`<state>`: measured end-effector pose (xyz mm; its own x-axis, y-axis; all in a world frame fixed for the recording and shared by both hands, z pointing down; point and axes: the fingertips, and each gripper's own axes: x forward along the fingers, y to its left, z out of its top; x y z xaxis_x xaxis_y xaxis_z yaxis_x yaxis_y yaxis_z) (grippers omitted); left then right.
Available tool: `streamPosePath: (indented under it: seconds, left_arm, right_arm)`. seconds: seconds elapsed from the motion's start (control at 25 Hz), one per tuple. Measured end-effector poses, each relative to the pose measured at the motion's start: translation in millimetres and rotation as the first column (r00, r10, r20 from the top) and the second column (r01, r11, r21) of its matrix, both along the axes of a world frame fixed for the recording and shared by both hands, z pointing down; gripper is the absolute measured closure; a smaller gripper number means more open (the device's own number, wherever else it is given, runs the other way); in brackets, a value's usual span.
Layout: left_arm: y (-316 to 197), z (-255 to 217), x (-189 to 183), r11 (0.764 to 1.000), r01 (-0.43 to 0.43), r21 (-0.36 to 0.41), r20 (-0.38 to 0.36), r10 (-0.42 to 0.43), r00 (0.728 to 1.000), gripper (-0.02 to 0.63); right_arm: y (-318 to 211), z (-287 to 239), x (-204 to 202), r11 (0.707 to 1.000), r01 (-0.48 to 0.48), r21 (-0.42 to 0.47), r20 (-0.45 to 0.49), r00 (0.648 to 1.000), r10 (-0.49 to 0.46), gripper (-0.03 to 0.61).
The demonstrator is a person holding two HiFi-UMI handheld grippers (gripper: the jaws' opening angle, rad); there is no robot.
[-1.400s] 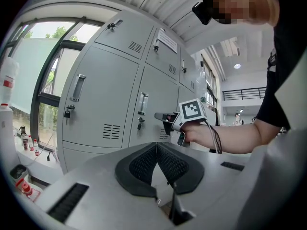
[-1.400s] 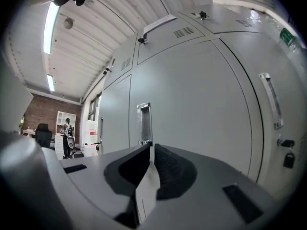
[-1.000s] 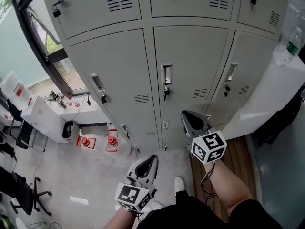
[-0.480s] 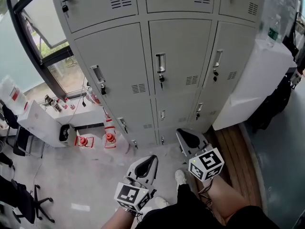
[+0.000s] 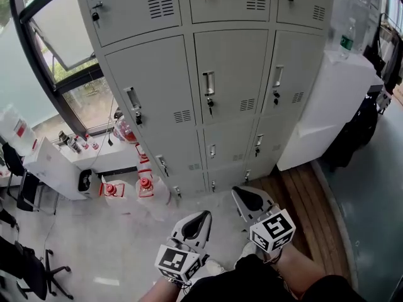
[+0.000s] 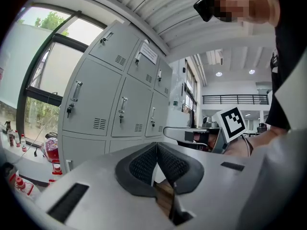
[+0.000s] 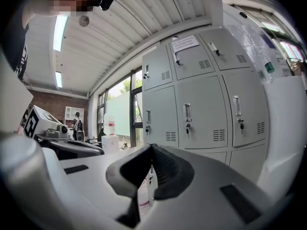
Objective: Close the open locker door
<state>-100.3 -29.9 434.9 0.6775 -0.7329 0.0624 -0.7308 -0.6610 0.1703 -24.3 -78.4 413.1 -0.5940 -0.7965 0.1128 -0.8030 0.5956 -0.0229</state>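
The grey locker bank (image 5: 227, 74) fills the top of the head view, and every door I can see lies flush and closed, each with a handle and a key. My left gripper (image 5: 196, 219) hangs low over the floor, shut with nothing in it. My right gripper (image 5: 242, 197) is beside it, a step back from the bottom lockers, also shut and empty. The left gripper view shows its pads (image 6: 157, 145) pressed together, the lockers (image 6: 120, 109) to the left. In the right gripper view the jaws (image 7: 152, 147) meet before the lockers (image 7: 201, 109).
A tilted window (image 5: 56, 30) stands left of the lockers. Below it is a white box (image 5: 53, 162) with bottles, and red objects (image 5: 146, 184) sit on the floor. A white cabinet (image 5: 327, 99) with a bottle (image 5: 347, 38) stands right, by wooden flooring (image 5: 302, 187).
The lockers have receded in the head view as I stepped back. My right gripper has dropped away from the lower doors towards my body; the left gripper has barely moved.
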Motion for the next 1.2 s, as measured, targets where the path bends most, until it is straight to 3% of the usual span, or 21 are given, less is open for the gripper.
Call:
streamPosePath:
  seconds: [1.2]
  left_arm:
    - [6,-9,18,0.999,0.029,0.020,0.034,-0.030,0.999,0.598]
  right_arm:
    - [20,-3,5,0.998,0.069,0.008,0.046,0.997,-0.069,0.526]
